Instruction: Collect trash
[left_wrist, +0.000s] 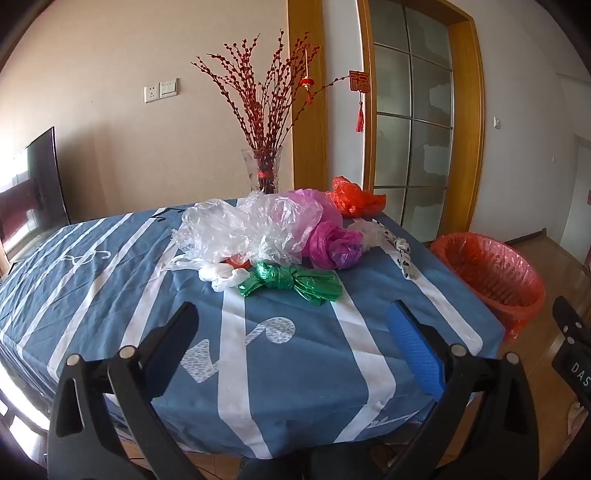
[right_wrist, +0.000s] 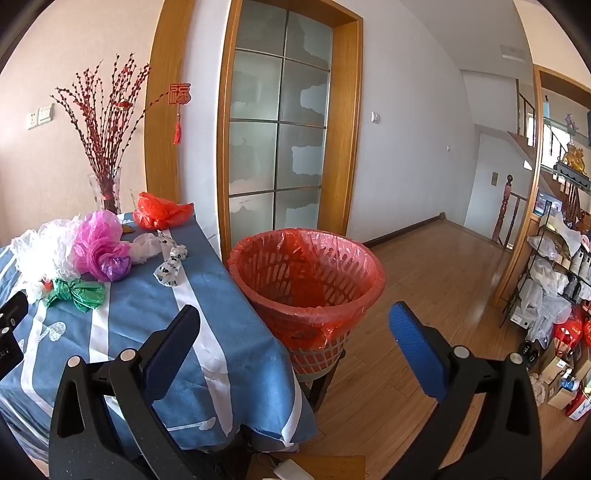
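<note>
Both views are bright with soft daylight, sharp at the centre and free of motion blur. In the left wrist view a blown-out white glare sits at the far left beside the TV (left_wrist: 35, 188), and the wall (left_wrist: 122, 155) darkens beneath it. Fisheye bending curves the door frame (right_wrist: 225, 129), with black vignette corners.

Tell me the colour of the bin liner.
Red-orange liner, clearest in the right wrist view.

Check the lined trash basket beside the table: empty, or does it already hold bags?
Apparently empty. In the right wrist view the red-lined trash basket shows only liner and lattice wall; its very bottom is hidden.
</note>
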